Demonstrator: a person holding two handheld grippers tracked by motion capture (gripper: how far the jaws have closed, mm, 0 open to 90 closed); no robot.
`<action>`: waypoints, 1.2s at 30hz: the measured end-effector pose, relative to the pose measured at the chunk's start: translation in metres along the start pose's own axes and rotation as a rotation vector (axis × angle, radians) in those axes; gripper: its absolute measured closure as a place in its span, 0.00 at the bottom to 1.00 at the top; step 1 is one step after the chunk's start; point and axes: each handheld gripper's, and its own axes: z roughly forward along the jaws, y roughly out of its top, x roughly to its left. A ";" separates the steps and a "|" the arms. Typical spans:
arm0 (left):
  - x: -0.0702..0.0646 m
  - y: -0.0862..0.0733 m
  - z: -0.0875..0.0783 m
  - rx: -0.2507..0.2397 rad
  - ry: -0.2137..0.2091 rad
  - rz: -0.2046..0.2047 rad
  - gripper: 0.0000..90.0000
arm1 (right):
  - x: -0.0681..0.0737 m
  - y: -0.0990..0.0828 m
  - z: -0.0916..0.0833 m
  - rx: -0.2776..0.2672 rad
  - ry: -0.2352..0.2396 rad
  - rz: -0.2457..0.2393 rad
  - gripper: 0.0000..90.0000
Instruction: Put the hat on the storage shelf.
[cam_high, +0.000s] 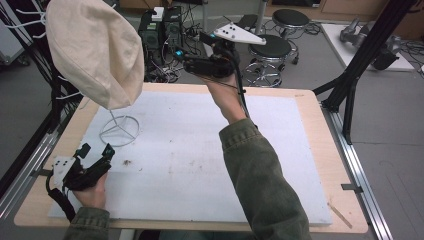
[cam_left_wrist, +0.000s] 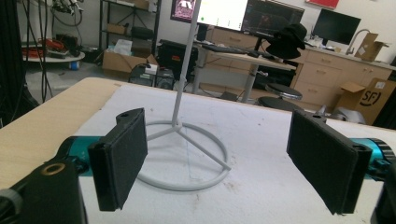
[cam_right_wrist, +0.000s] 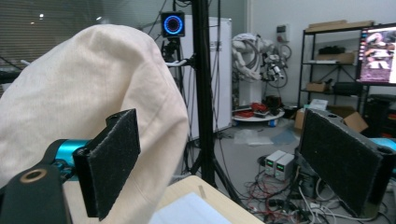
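Hat (cam_high: 95, 50): cream cloth, perched atop the white stand at ten o'clock on the table; in the right gripper view it bulges behind the left jaw (cam_right_wrist: 93, 107).
Stand (cam_high: 119, 129): thin white post rising from a ring base on the white mat; in the left gripper view the ring (cam_left_wrist: 187, 154) sits just ahead, between the jaws.
Right gripper (cam_high: 187, 59): held high past the table's twelve o'clock edge, pointing toward nine o'clock at the hat, jaws spread wide, nothing between them, near the hat but not touching.
Left gripper (cam_high: 95, 152): low at eight o'clock on the mat, jaws wide apart and empty, aimed at the stand's base.
Mat (cam_high: 200, 160): white, covering most of the wooden table (cam_high: 320, 150), a few dark specks at its middle.
In the way: only the post stands between left gripper and hat.
Around: stools (cam_high: 270, 50) and cabled boxes (cam_high: 160, 30) on the floor at twelve o'clock, black frame leg (cam_high: 360, 65) at two o'clock.
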 end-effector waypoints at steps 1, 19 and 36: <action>0.000 0.000 0.000 0.001 0.000 0.000 0.23 | -0.001 -0.002 -0.006 -0.001 -0.009 -0.001 0.13; -0.002 0.000 -0.002 0.000 -0.004 0.005 0.23 | -0.012 -0.042 -0.080 -0.008 -0.076 0.040 0.13; -0.002 0.001 -0.006 -0.001 0.002 0.015 0.23 | -0.021 -0.075 -0.125 0.039 -0.176 -0.001 0.13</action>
